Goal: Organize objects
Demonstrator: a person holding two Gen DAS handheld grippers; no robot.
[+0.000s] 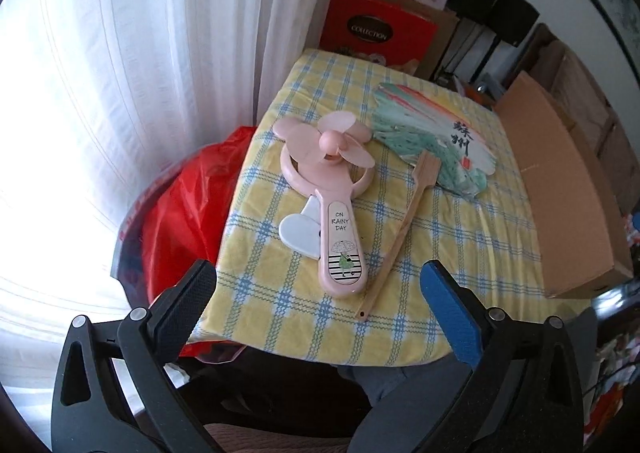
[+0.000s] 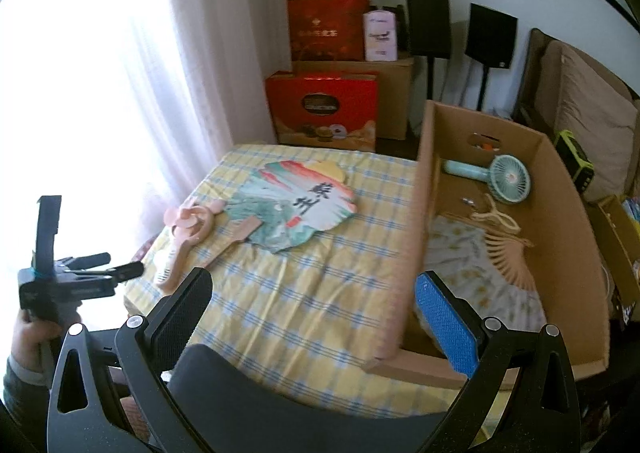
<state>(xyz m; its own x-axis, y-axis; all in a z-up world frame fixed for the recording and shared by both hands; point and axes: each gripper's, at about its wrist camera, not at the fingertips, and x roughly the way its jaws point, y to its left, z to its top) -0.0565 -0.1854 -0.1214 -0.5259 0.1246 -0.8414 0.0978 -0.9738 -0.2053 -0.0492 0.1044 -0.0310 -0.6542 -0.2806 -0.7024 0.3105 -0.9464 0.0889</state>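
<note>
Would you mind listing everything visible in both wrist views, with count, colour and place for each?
Handheld fan: 1, pink with a white paddle, near left of the table.
Painted paper fan: 1, green, white and orange with a wooden handle, table middle, beside the pink one.
Tablecloth: 1, yellow and blue check, covering the table.
Cardboard box: 1, brown, open, at the table's right edge.
Electric fan: 1, teal, inside the box, far end.
Folding fan: 1, pale wood, inside the box on patterned fabric.
Gift boxes: several, red, stacked beyond the table.
Speakers: 2, black, by the wall.
Curtain: white, left.
Left gripper: open, empty.
Right gripper: open, empty.
</note>
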